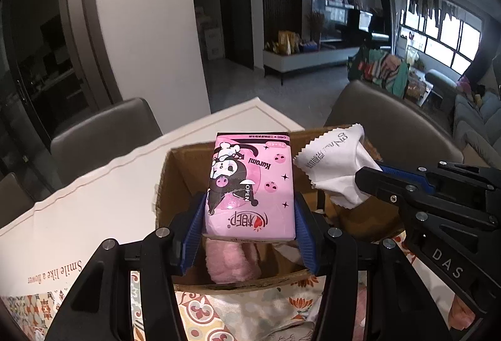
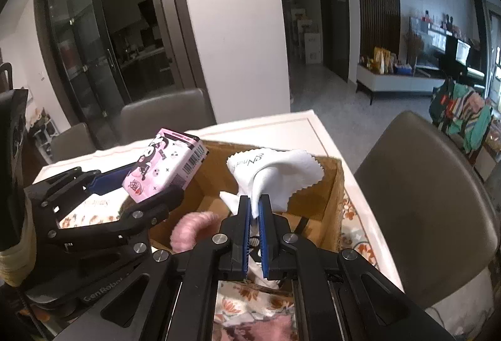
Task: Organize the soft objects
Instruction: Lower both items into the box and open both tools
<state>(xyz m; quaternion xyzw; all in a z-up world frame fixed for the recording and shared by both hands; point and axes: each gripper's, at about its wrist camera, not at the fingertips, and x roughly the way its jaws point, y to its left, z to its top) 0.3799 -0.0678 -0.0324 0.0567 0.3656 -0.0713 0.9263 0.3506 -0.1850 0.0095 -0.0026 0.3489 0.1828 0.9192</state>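
My left gripper (image 1: 249, 200) is shut on a pink Kuromi tissue pack (image 1: 250, 184) and holds it above the open cardboard box (image 1: 175, 165). The pack also shows in the right wrist view (image 2: 166, 165), where the left gripper (image 2: 141, 184) comes in from the left. My right gripper (image 2: 256, 200) is shut on a white cleaning cloth (image 2: 281, 172) with zigzag edges, held over the box (image 2: 332, 181). The cloth (image 1: 335, 165) and right gripper (image 1: 366, 181) show at the right of the left wrist view. A pink fluffy item (image 1: 231, 259) lies inside the box (image 2: 194, 228).
The box stands on a floral tablecloth (image 1: 200, 313) on a white table (image 1: 94, 200). Grey chairs (image 2: 432, 194) stand around the table, one behind it (image 1: 103, 131). A white sheet with printed words (image 1: 56, 272) lies left of the box.
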